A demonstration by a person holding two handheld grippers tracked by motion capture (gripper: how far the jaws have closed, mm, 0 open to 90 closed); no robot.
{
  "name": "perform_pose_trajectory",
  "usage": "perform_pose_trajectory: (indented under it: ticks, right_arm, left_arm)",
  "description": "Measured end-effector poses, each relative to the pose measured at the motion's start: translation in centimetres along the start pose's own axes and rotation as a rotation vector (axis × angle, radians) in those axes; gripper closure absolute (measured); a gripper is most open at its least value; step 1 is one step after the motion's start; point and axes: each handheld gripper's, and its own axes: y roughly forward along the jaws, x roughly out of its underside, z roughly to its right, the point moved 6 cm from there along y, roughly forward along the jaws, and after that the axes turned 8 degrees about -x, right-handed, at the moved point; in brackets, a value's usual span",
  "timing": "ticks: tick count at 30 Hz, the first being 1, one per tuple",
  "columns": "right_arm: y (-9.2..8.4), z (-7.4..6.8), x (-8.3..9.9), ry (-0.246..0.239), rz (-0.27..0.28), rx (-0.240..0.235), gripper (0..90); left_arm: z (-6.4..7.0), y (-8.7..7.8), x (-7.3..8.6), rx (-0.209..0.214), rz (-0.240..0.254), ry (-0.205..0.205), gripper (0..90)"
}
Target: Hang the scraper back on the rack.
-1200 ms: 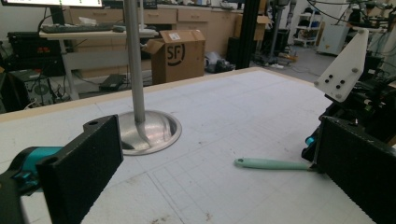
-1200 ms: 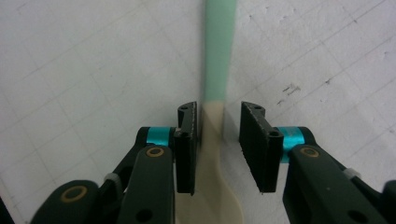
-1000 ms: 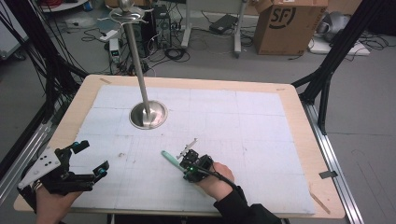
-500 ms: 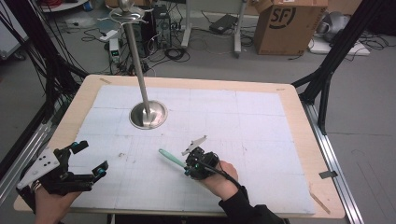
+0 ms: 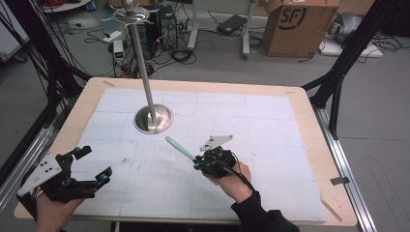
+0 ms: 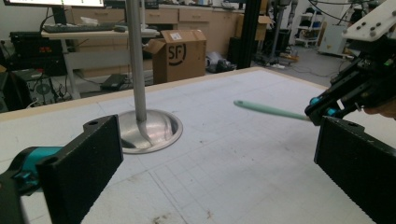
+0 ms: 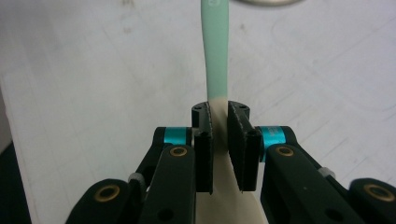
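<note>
Near the front middle of the desk (image 5: 300,125), the right gripper (image 5: 199,162) has its fingers clamped on a mint-green spatula-looking tool (image 5: 180,148), handle pointing toward the metal stand's round base (image 5: 153,118). Left gripper (image 5: 92,164) sits at the front-left corner, fingers spread wide with nothing in them.

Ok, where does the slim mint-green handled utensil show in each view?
High view: slim mint-green handled utensil centre, slanting up-left from the right gripper.
Left gripper view: right of centre, above the mat.
Right gripper view: top centre, clamped between the fingers.
Shared landmark: round steel stand base.
</note>
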Motion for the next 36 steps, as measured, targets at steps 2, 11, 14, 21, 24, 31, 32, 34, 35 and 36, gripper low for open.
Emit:
perform_pose_trajectory:
  ticks: [2,11,14,21,24,31,32,34,35,36]
  right_arm:
    - [-0.4,0.3,-0.4,-0.005,0.054,0.007,81.1]
    - [-1.7,1.2,-2.1,-0.026,0.249,0.010,81.2]
    - [-2.0,1.5,-2.8,-0.019,0.289,0.010,81.2]
    - [-3.3,2.0,-6.1,-0.044,0.371,0.007,81.3]
    - [-3.9,2.1,-7.9,-0.062,0.407,0.007,81.2]
    - [-4.8,2.9,-11.4,-0.080,0.486,-0.005,81.2]
    - [-4.9,3.1,-11.7,-0.082,0.493,-0.005,81.3]
    - [-5.0,3.4,-12.3,-0.074,0.492,-0.007,81.2]
    - [-5.1,3.5,-12.7,-0.078,0.498,-0.004,81.3]
    - [-5.2,3.6,-13.0,-0.078,0.503,-0.013,81.2]
  left_arm:
    - [0.0,0.0,0.0,0.000,-0.001,0.000,1.7]
    - [0.1,-0.1,0.0,0.002,-0.002,0.005,1.7]
    - [0.1,-0.2,-0.1,-0.001,0.003,-0.001,1.7]
    - [0.1,-0.4,0.0,-0.002,0.000,0.003,1.7]
    - [0.1,-0.5,-0.1,-0.003,0.002,0.003,1.7]
    - [0.0,-1.2,0.1,-0.013,0.004,-0.003,1.7]
    - [0.0,-1.3,0.1,-0.015,0.003,0.000,1.7]
    - [-0.1,-1.5,0.1,-0.019,0.004,-0.004,1.7]
    - [-0.1,-1.6,0.1,-0.021,0.003,-0.002,1.7]
    - [-0.1,-1.7,0.2,-0.024,0.003,-0.002,1.7]
